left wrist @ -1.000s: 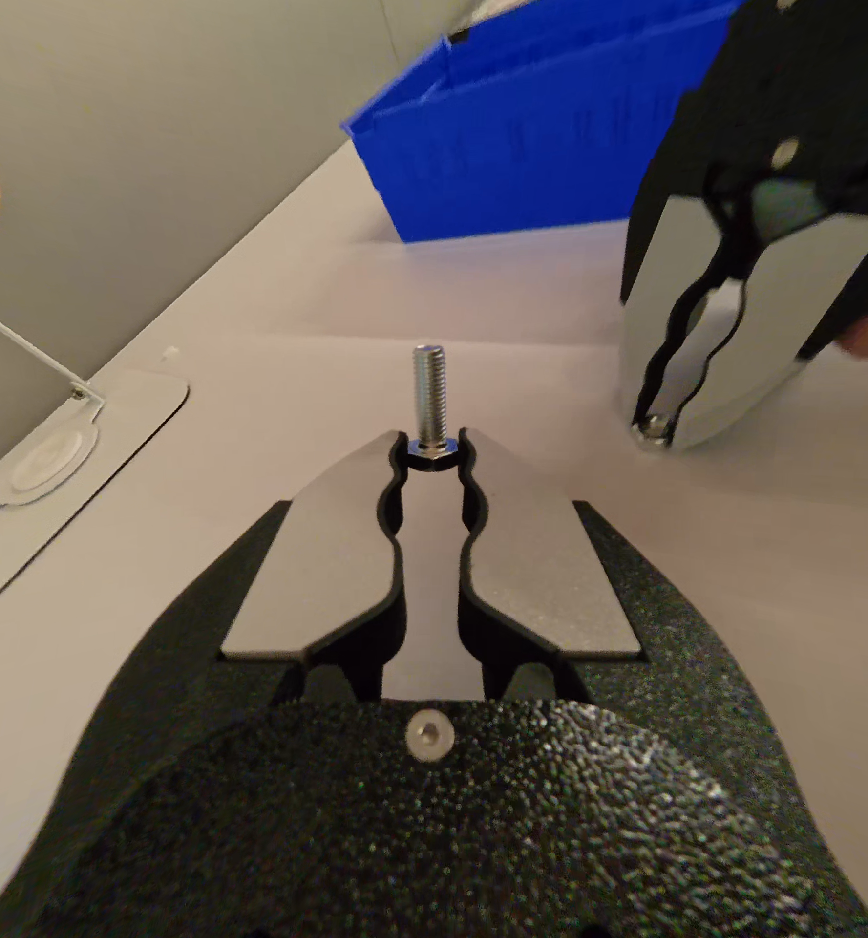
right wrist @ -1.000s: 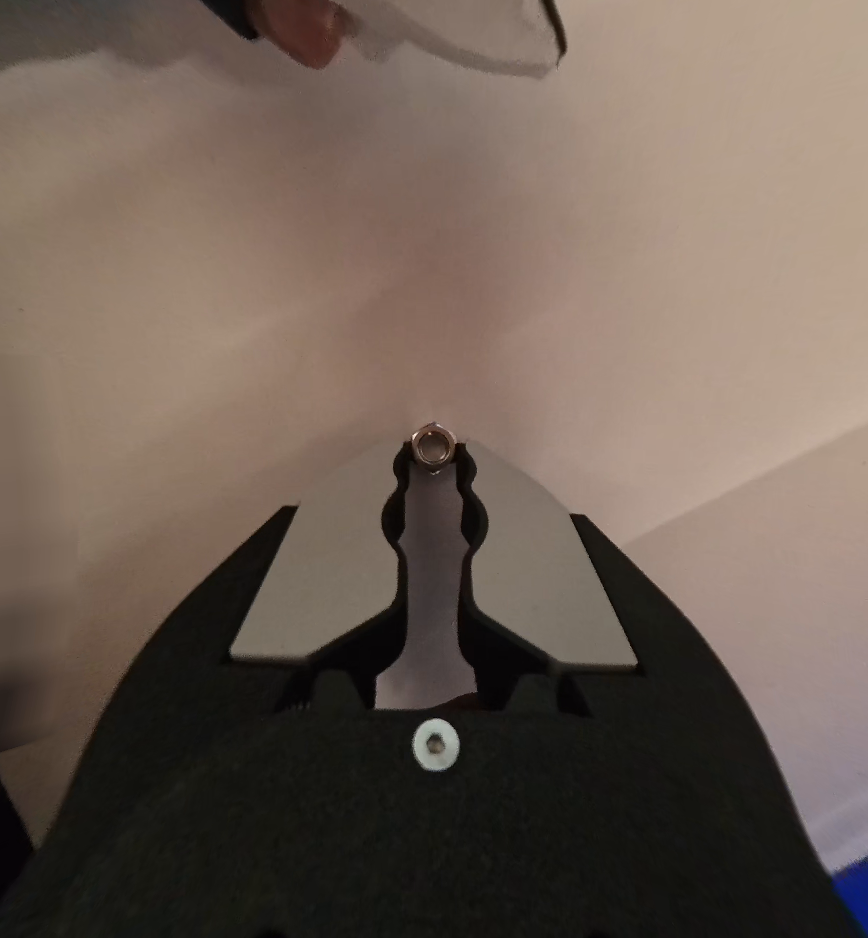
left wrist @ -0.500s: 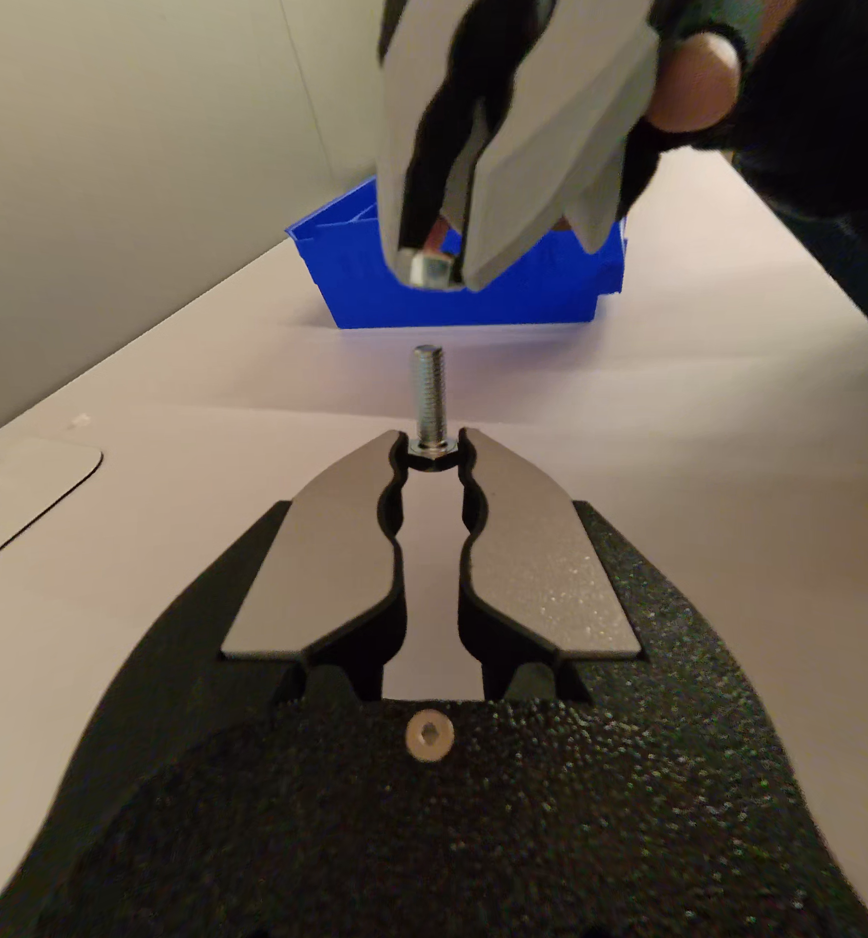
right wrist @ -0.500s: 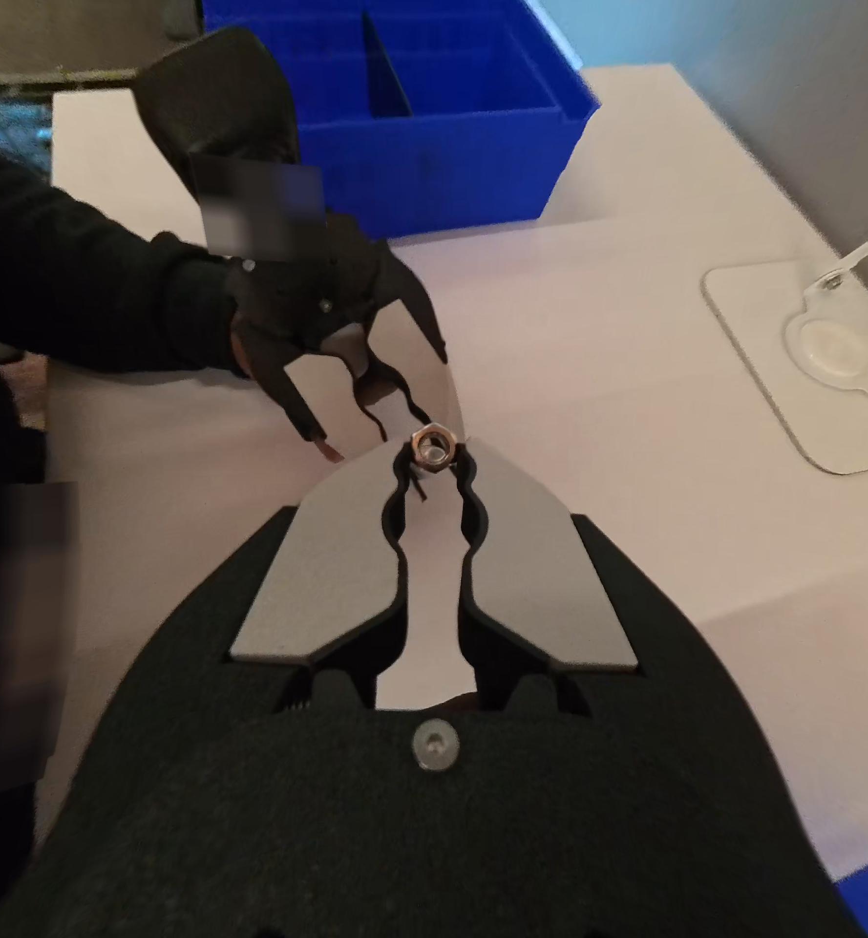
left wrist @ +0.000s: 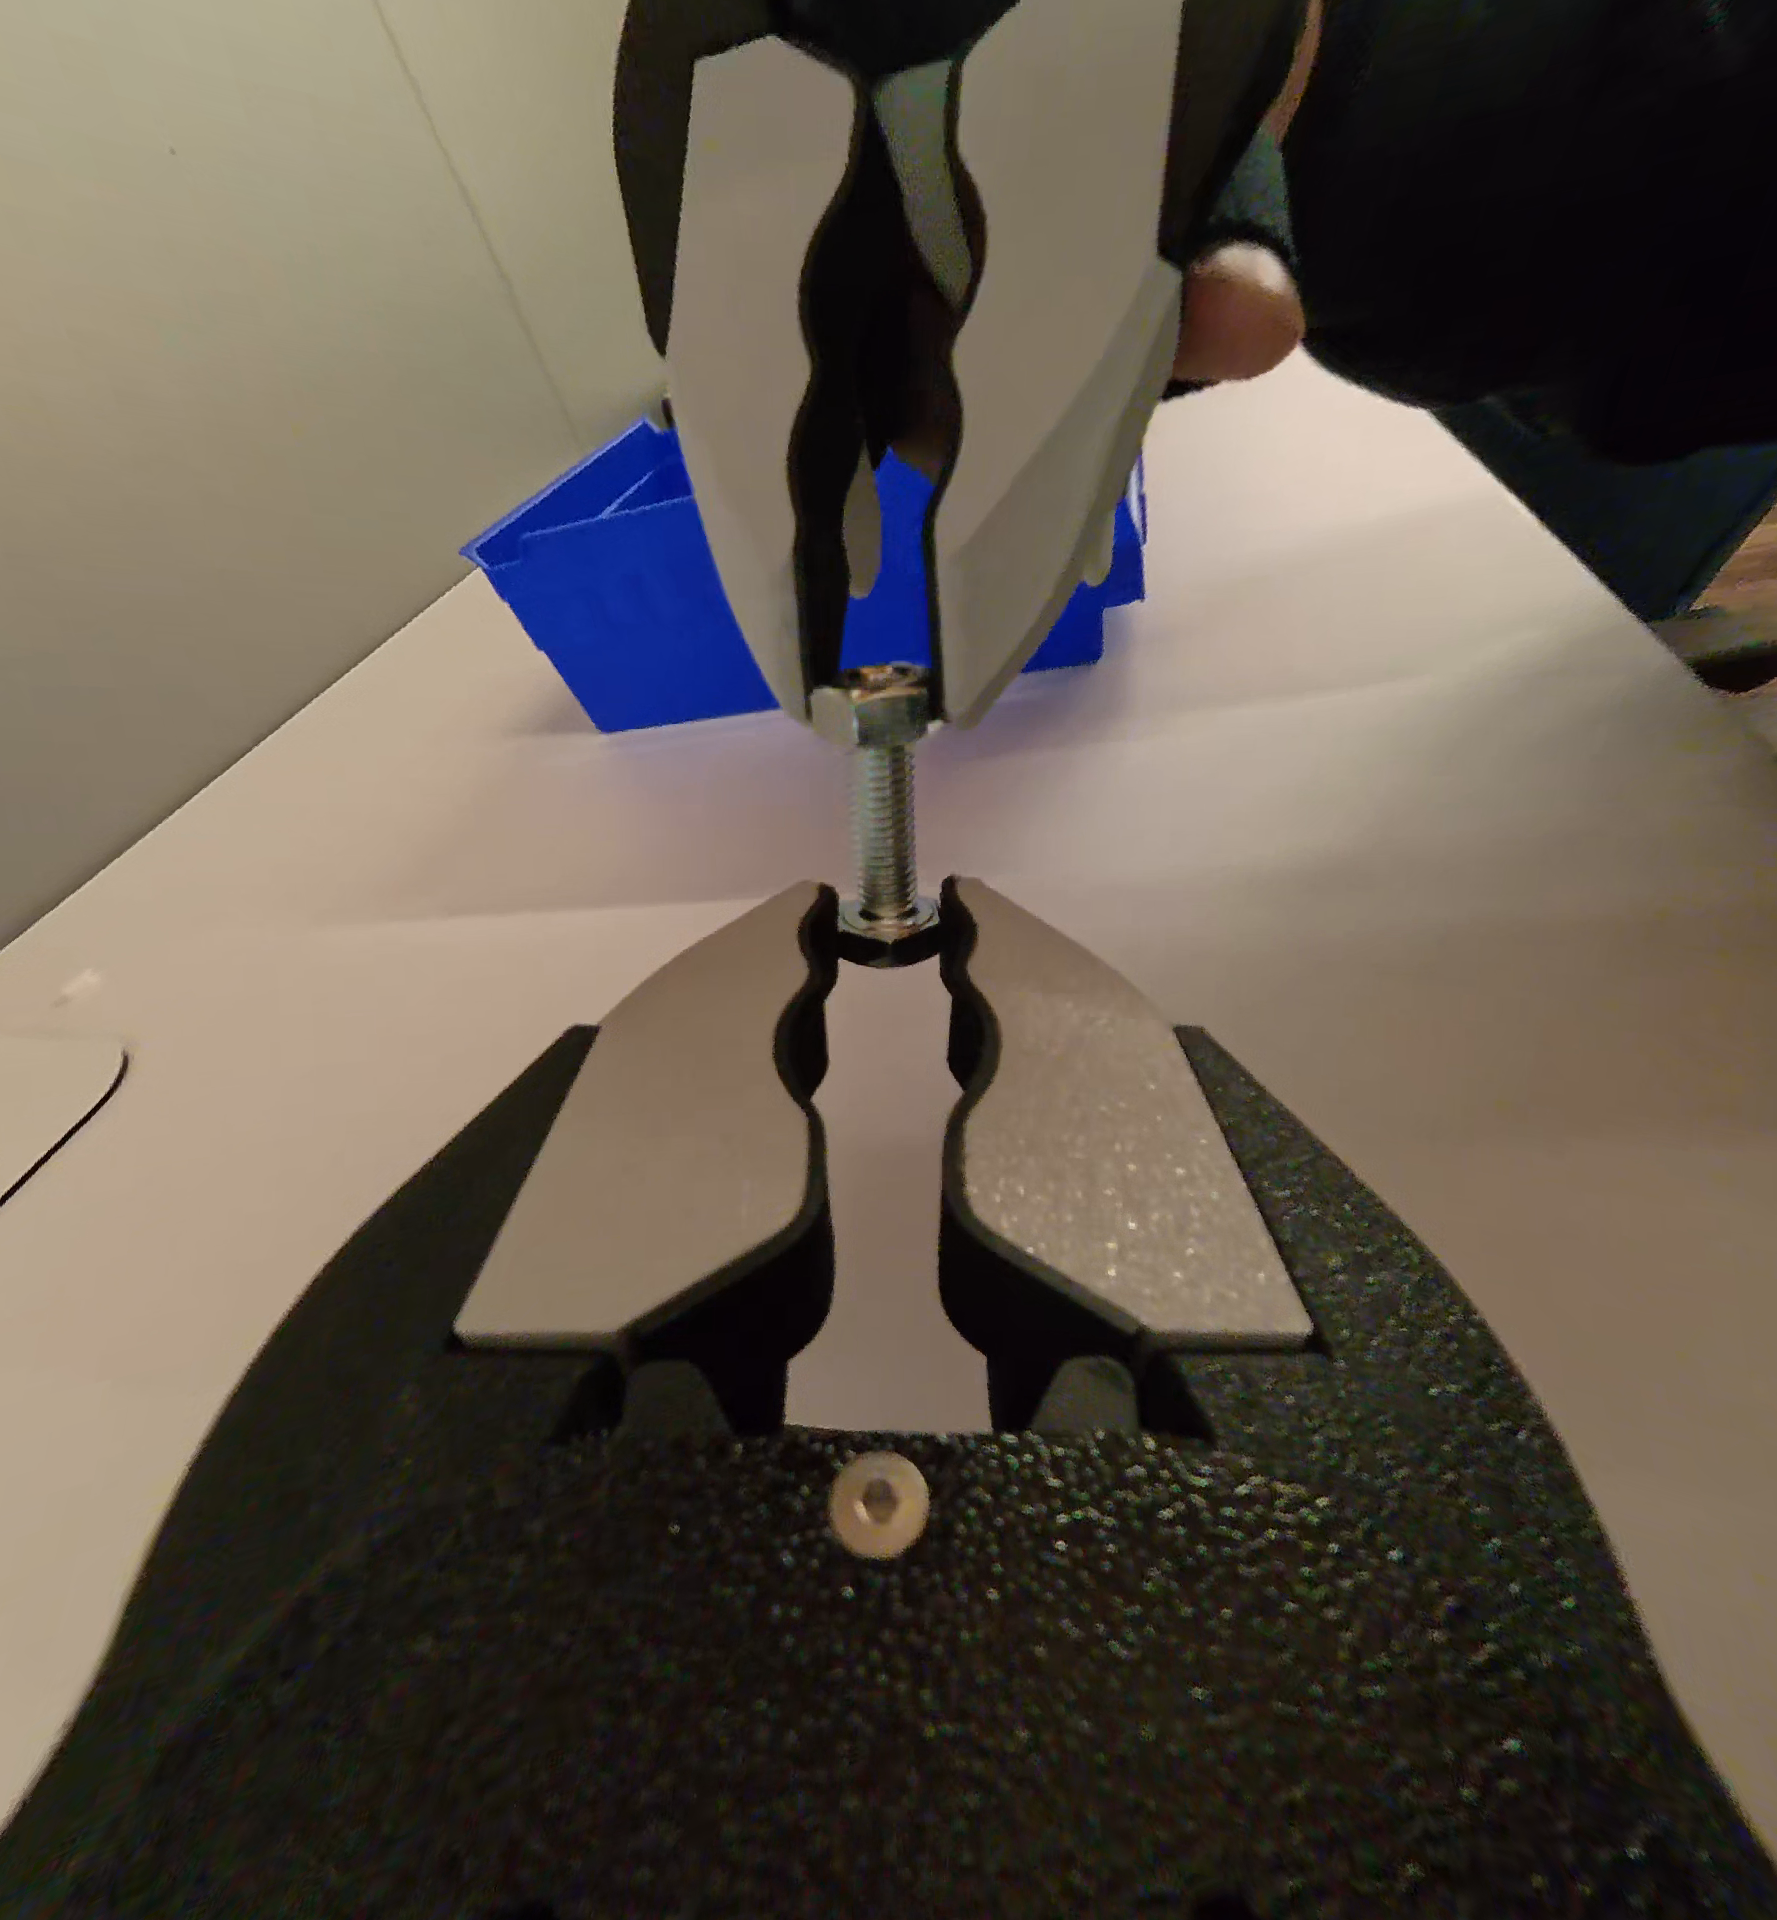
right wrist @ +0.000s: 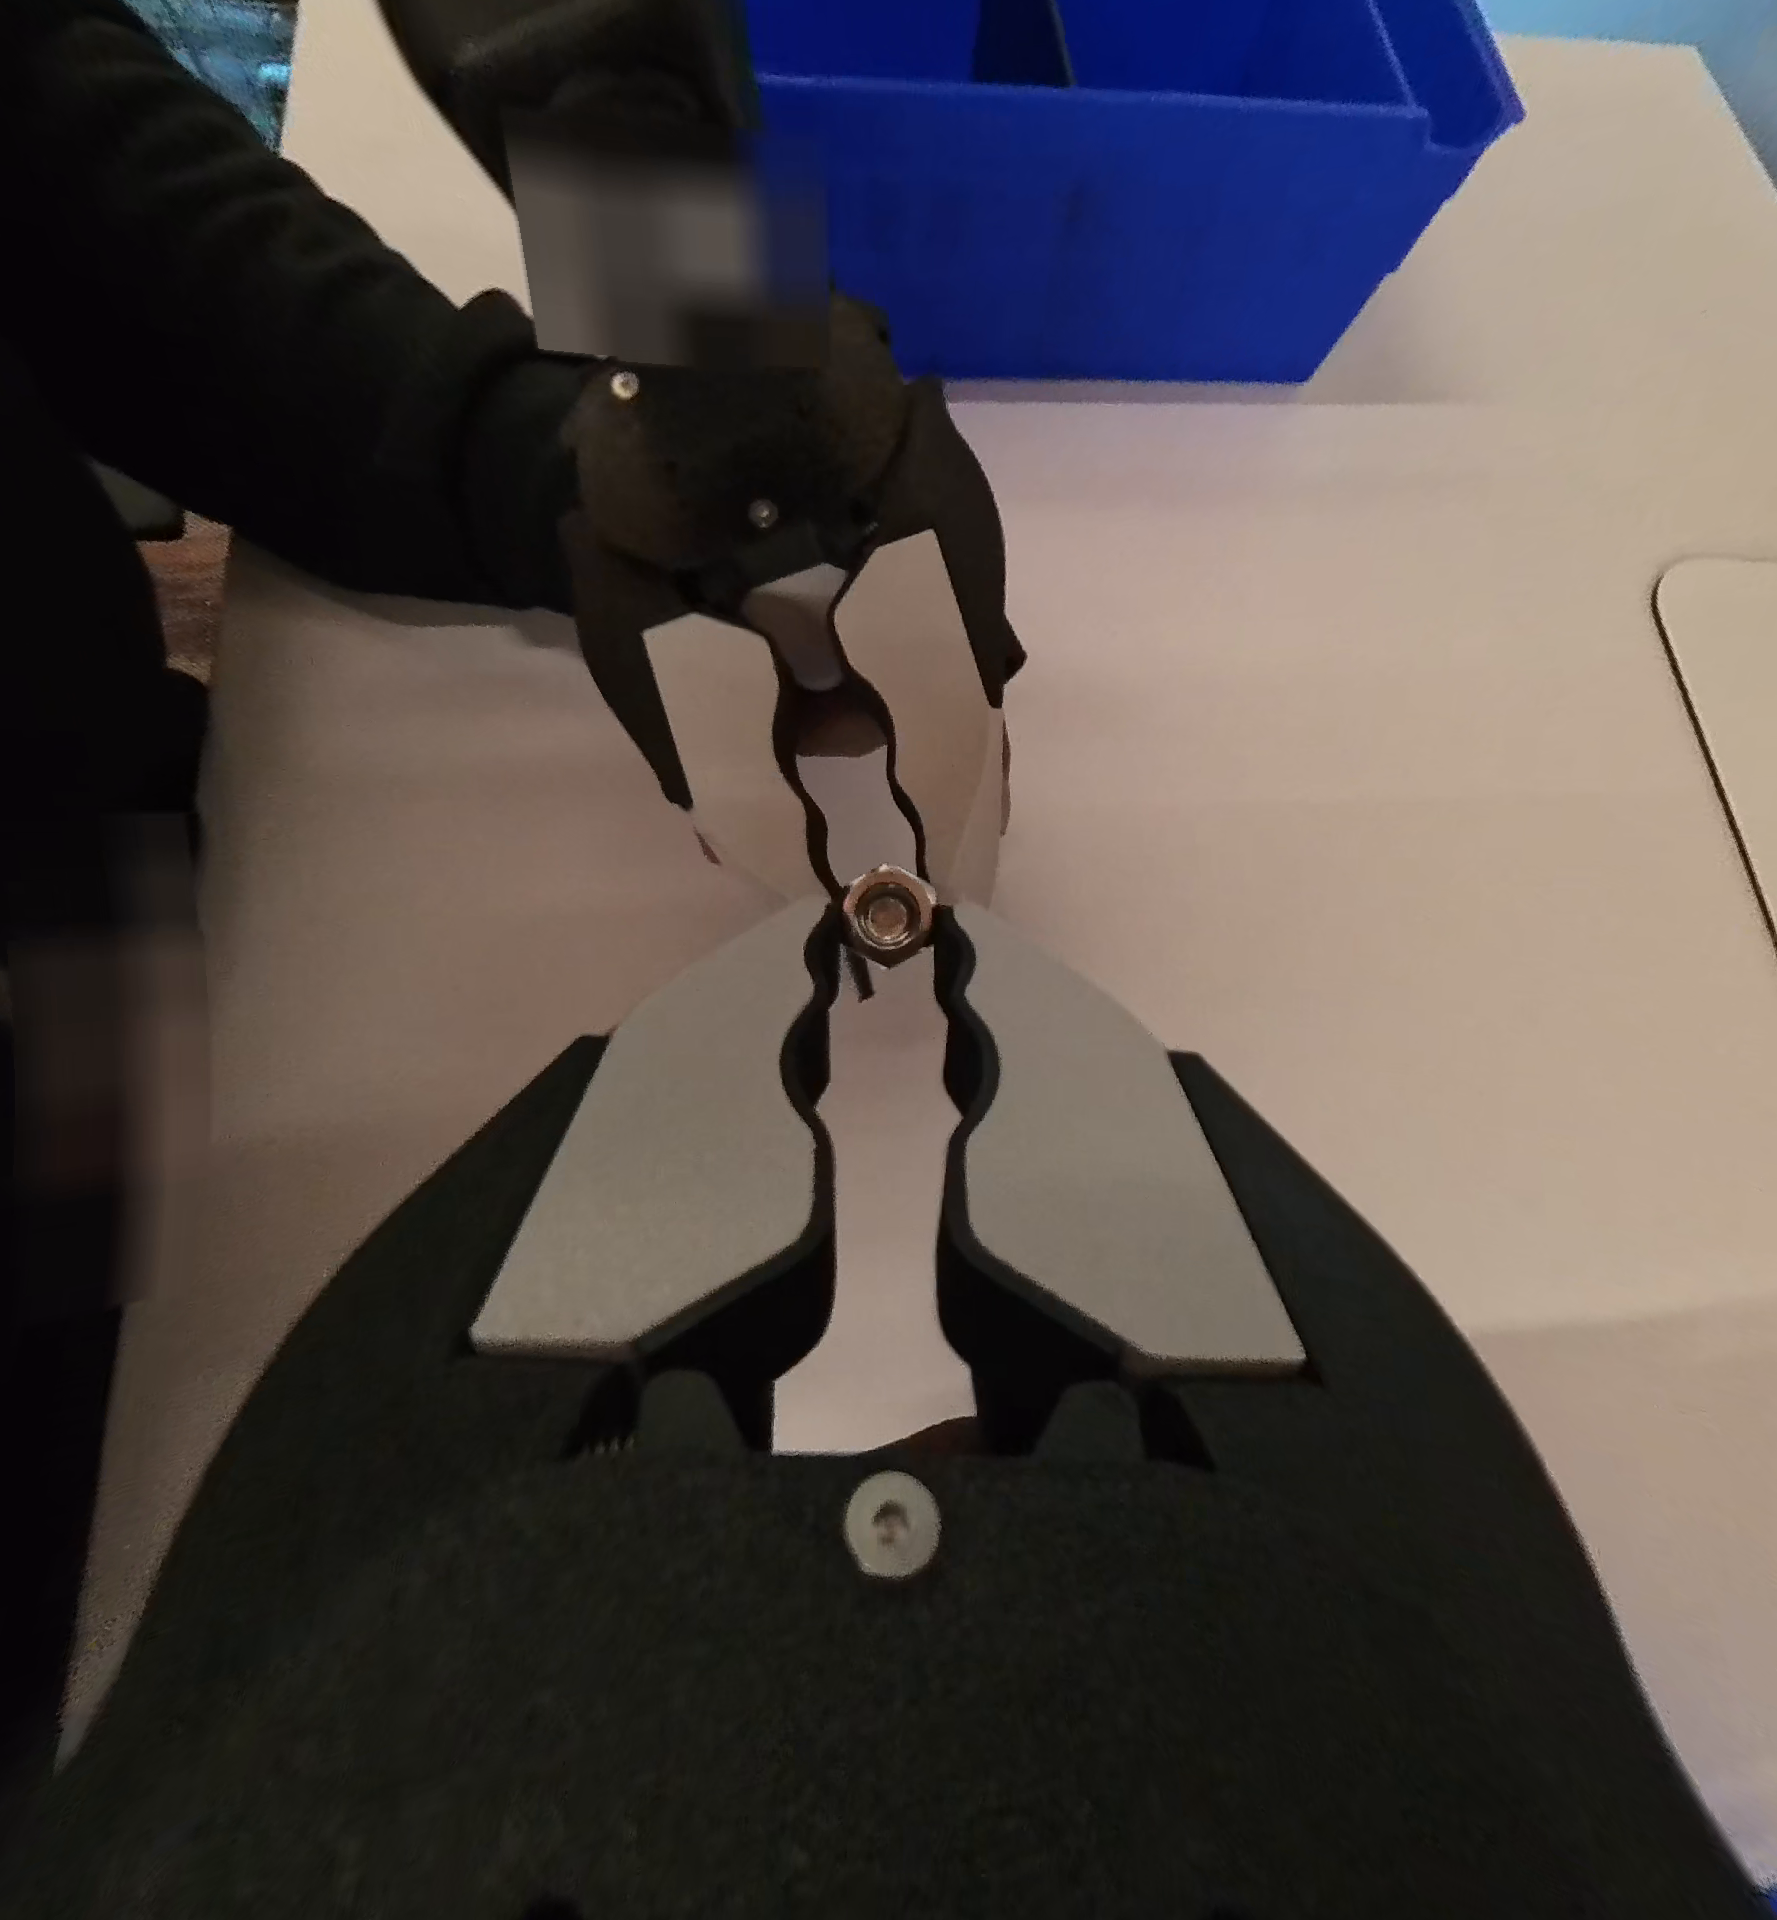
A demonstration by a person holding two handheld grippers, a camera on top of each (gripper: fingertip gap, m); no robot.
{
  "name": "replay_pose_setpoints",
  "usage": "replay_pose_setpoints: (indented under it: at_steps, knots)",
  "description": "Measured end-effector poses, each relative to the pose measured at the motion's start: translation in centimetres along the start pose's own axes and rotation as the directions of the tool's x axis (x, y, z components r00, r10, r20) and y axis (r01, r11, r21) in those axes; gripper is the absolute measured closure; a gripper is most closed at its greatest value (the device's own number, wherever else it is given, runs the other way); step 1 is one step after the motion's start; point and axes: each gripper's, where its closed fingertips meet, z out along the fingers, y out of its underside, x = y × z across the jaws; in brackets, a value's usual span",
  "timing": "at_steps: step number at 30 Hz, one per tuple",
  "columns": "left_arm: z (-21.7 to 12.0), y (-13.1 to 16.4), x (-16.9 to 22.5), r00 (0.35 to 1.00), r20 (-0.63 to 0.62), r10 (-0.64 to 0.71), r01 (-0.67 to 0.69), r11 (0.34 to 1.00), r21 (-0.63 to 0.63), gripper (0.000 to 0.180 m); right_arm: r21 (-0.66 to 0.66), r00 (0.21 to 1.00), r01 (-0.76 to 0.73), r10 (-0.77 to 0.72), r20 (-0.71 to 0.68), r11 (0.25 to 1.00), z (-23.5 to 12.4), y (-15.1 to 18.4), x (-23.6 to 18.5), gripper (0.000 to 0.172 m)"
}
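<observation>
Pinching a bolt (left wrist: 886,821) by its head, the left tool (left wrist: 886,925) stands it upright while the right tool (left wrist: 876,707) sets a nut (left wrist: 868,712) on its tip.

At far left lies a flat white plate (left wrist: 1,1122) with rounded corners, on the smooth pale worktop (left wrist: 1383,883). The left tool's grey, wavy-edged fingers (left wrist: 697,1132) press both sides of the hexagonal head, the shiny threaded shank rising straight up. Above it, the right tool's fingers clamp a silvery hexagonal nut, which sits at the very top of the thread; nearly all of the thread below shows bare. Behind stands a blue plastic bin (left wrist: 635,603) with ribbed walls, and at right a dark sleeve (left wrist: 1590,208).
</observation>
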Motion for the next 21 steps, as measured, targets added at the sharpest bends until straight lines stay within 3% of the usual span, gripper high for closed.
replay_pose_setpoints:
  at_steps: [5,9,11,17,21]
  knots:
    - [-0.2,0.1,-1.2,0.994,0.107,0.012,-0.009,0.999,-0.034,0.161,0.014,0.988,-0.122,0.123,-0.089,0.992,0.1,-0.4,1.3,0.155]
    - [-0.8,0.3,-3.3,0.949,0.305,0.08,-0.046,0.992,-0.119,0.163,0.119,0.898,-0.367,0.385,-0.213,0.922,0.5,-0.8,2.9,0.155]
    - [-1.0,0.6,-3.7,0.933,0.347,0.096,-0.047,0.988,-0.147,0.163,0.159,0.857,-0.42,0.449,-0.254,0.893,0.7,-0.7,3.3,0.155]
    - [-0.8,0.3,-3.2,0.958,0.285,-0.023,0.044,0.997,-0.066,0.162,0.174,0.868,-0.383,0.418,-0.269,0.907,0.4,-1.2,3.3,0.155]
    - [-0.9,-0.2,-3.0,0.965,0.25,-0.077,0.085,0.996,-0.024,0.162,0.161,0.91,-0.277,0.313,-0.273,0.947,-0.2,-1.9,3.1,0.15]
